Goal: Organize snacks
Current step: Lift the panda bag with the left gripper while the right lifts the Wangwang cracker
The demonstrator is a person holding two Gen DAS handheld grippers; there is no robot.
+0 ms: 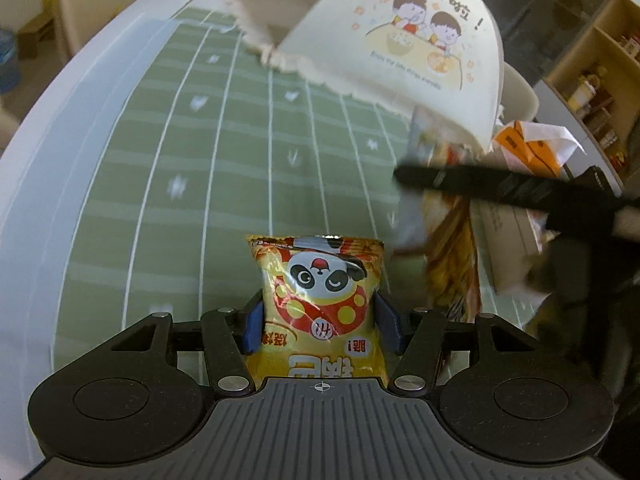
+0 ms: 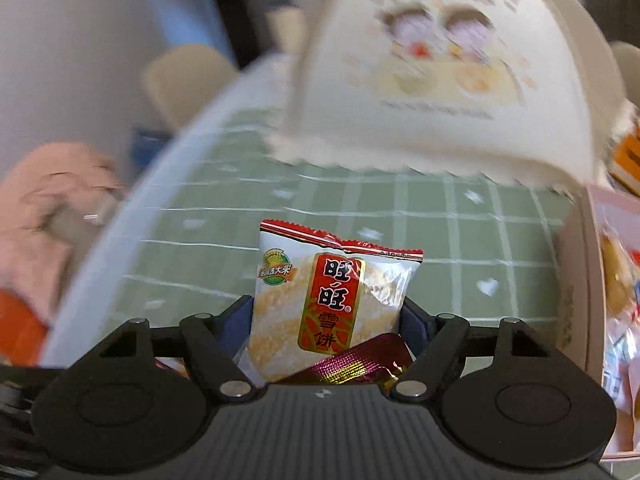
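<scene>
My left gripper (image 1: 318,316) is shut on a yellow panda snack packet (image 1: 320,280), held upright above the green checked tablecloth (image 1: 180,160). My right gripper (image 2: 326,320) is shut on a white rice cracker packet (image 2: 328,292) with a red label; a dark red foil packet (image 2: 356,364) lies against its lower part between the jaws. A cream cloth basket (image 1: 400,40) with a cartoon print stands ahead; it also shows blurred in the right wrist view (image 2: 440,80). The other gripper's black finger (image 1: 500,184) crosses the right side of the left wrist view.
A pink box (image 2: 580,280) holding several snack packets stands at the right. More packets (image 1: 452,248) and an orange box (image 1: 528,148) lie by the basket. The white table edge (image 1: 60,120) curves on the left. Chairs and shelves stand behind.
</scene>
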